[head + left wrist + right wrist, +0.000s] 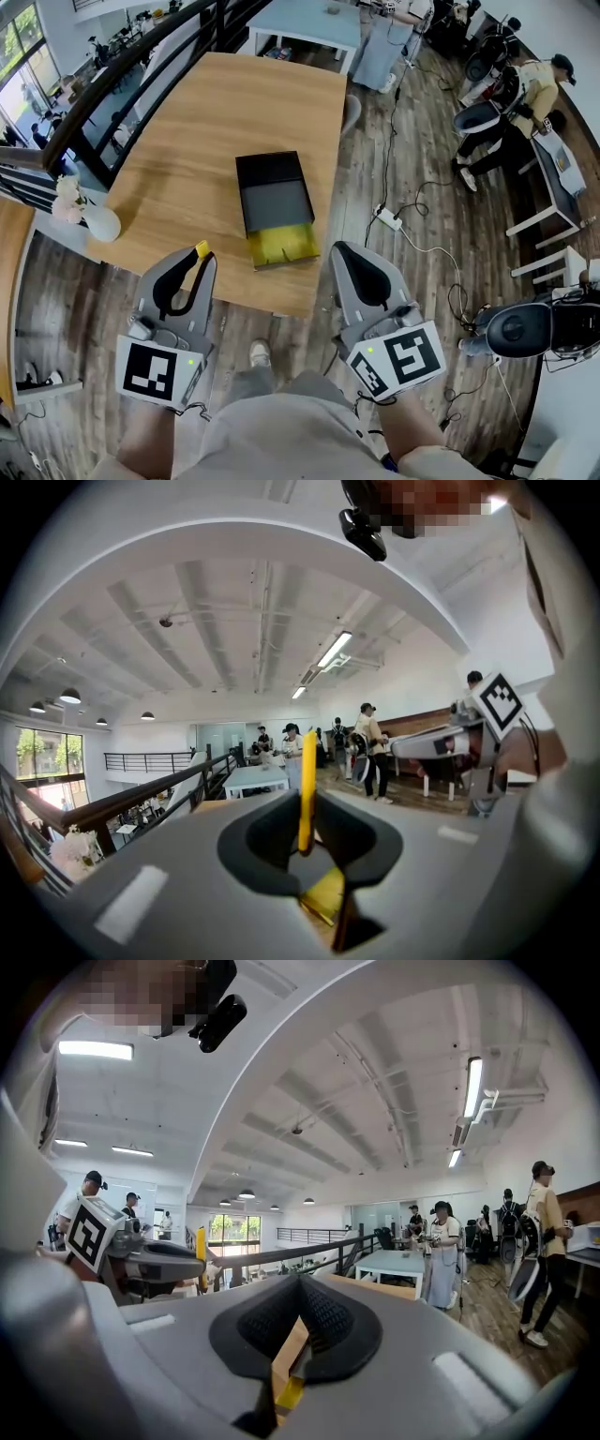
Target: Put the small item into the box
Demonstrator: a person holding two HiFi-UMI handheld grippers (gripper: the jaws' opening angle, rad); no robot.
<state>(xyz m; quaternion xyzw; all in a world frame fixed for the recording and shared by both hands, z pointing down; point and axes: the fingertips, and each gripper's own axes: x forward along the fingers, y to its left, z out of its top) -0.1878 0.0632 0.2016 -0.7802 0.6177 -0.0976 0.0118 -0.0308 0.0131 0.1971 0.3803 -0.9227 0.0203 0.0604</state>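
Count: two grippers, one small item, one box, one vase.
Left gripper (200,259): jaws closed on the small item (201,248), which is pinched edge-on and stands up past the tips.
Right gripper (343,250): jaws drawn together with only a thin slit between them; nothing is held.
Small item: yellow, thin and flat. It shows as a narrow upright strip (306,789) in the left gripper view.
Box (272,192): flat on the table ahead of both grippers and between their lines, a little nearer the right one. The far part is black. The near end is an open yellow tray (284,246), which appears empty.
Item and box: apart. The item is off the tray's near left corner, by the table's near edge.
Vase (97,223): white, holding pale flowers. It stands on the table's left edge, left of the left gripper and well away from the box.
Surface: light wooden table (187,131), otherwise bare.
Room: open hall with a plank floor and a dark railing (122,80) left of the table. A white table (309,21) stands beyond it. A power strip (388,217) with cables lies on the floor to the right of the right gripper. Several people stand or sit further off.
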